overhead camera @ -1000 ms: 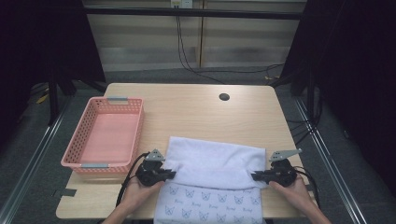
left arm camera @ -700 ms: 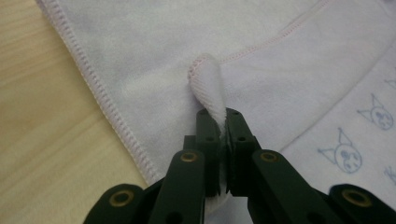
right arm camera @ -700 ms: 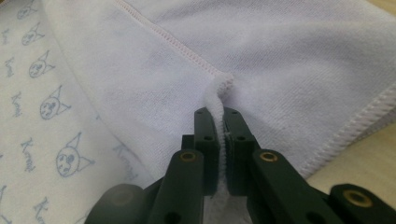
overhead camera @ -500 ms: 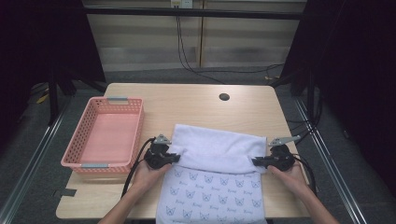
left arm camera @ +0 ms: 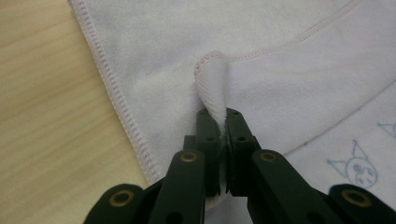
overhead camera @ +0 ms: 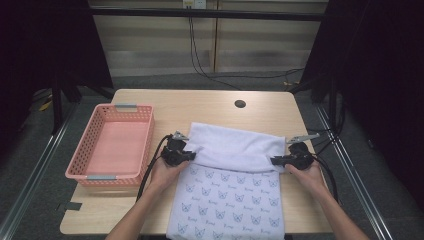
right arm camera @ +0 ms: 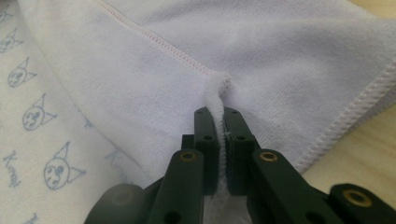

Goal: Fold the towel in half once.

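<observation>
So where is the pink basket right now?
In the high view, the pink basket sits on the table's left side, just left of the left gripper and the towel.

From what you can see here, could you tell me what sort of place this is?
Probably a lab recording station rather than a home: a bare wooden table ringed by black curtains, cables on the floor, and a hand-held left gripper pinching a towel.

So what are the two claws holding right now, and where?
Each claw, left and right, pinches the hemmed edge of the towel, one at each side.
</observation>
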Tool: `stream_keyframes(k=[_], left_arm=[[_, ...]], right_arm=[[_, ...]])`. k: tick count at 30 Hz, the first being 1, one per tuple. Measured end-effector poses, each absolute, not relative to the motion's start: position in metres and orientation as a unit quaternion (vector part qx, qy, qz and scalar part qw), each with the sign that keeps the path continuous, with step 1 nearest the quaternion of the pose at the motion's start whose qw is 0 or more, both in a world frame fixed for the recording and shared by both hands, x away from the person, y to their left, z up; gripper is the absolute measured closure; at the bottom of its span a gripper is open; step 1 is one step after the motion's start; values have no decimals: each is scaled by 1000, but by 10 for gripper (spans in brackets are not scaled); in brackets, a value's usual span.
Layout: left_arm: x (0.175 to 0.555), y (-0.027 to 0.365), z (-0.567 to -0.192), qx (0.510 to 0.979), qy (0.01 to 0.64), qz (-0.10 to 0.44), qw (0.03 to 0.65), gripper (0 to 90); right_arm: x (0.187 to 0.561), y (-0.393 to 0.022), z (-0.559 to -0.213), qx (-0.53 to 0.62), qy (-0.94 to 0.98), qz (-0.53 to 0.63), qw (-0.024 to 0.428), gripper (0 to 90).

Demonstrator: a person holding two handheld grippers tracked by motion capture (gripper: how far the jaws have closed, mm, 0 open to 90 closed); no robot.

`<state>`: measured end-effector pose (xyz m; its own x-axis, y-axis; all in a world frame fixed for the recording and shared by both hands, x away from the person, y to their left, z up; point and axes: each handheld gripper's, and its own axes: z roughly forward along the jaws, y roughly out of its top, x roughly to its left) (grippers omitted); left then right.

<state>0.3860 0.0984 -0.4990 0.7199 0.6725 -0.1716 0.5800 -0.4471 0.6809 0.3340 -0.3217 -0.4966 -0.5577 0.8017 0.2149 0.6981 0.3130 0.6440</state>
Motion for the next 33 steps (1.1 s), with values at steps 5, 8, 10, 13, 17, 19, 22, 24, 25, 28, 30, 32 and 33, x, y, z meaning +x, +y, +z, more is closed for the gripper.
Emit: stream_keyframes(k=[5,8,10,13,17,19,22,24,25,28,30,32,33], left_arm=[[395,98,-500,844,377,61,375,865],[400,97,-500,844,378,63,375,865],[406,97,-500,842,383,63,373,865],[413,95,-500,839,388,67,375,865],[422,94,-500,838,394,69,372,865],[427,94,-501,835,398,70,374,865],[433,93,-501,835,399,72,371,865],[437,93,-501,834,401,74,371,865],[440,93,-501,832,405,72,373,865],[446,92,-503,827,409,74,378,865],[452,89,-502,827,412,77,376,865],[456,88,-502,827,412,81,374,865],[458,88,-502,826,413,80,374,865]], right_arm=[[346,-325,-499,476,797,366,71,863],[352,-324,-498,477,798,362,76,863],[357,-323,-498,478,797,360,78,863],[367,-324,-499,481,795,362,81,863],[379,-325,-500,489,789,362,83,863],[387,-325,-500,492,787,362,85,863],[395,-325,-501,500,781,365,83,863],[399,-327,-502,504,777,369,82,863],[401,-328,-503,506,773,373,82,863],[407,-332,-506,516,759,389,77,864],[411,-332,-506,520,756,387,82,864],[418,-329,-504,521,761,374,95,864],[419,-328,-504,523,761,371,97,864]])
